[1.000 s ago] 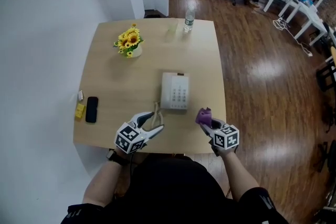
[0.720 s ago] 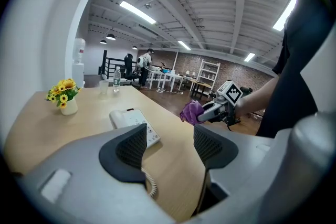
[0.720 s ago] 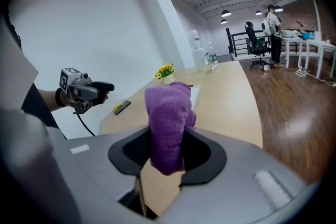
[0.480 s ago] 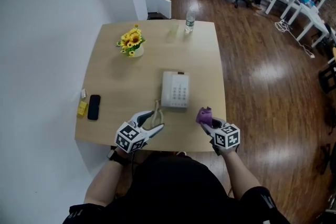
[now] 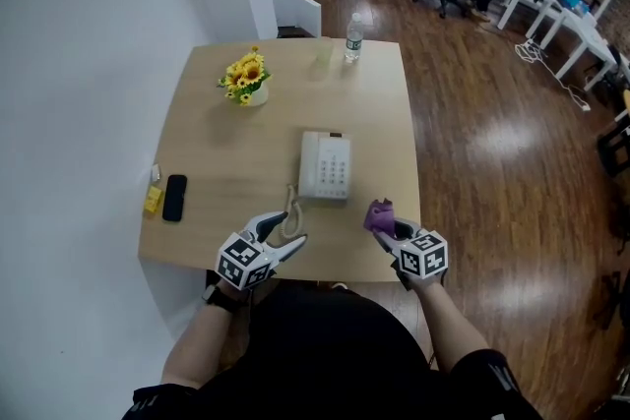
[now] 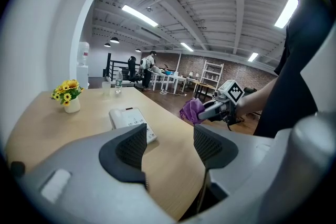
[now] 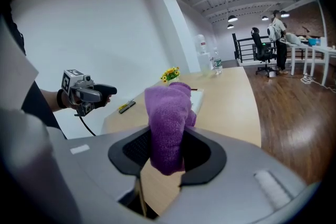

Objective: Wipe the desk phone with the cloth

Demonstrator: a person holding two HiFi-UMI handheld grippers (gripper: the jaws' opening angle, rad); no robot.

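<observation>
1. We hold the cloth (image 7: 168, 123) in the right gripper (image 5: 387, 231). Its fingers (image 7: 202, 157) are clamped on the purple bundle, which stands up out of them above the front edge of the desk (image 5: 226, 143), near the right corner.
2. The left gripper (image 5: 285, 233) carries nothing. Its fingers (image 6: 126, 150) stand wide apart over the front edge, with only bare desk between them.
3. The desk phone (image 5: 326, 165) lies flat around the middle of the desk, toward the right edge and apart from both grippers. Its cord (image 5: 291, 204) curls toward the left gripper.
4. We judge the wiping not yet begun: the cloth is in hand but touches nothing.
5. The next move calls for carrying the cloth forward and down onto the phone's top, then stroking lightly. The left gripper could steady the phone's near side, clear of the cord, so it does not slide.
</observation>
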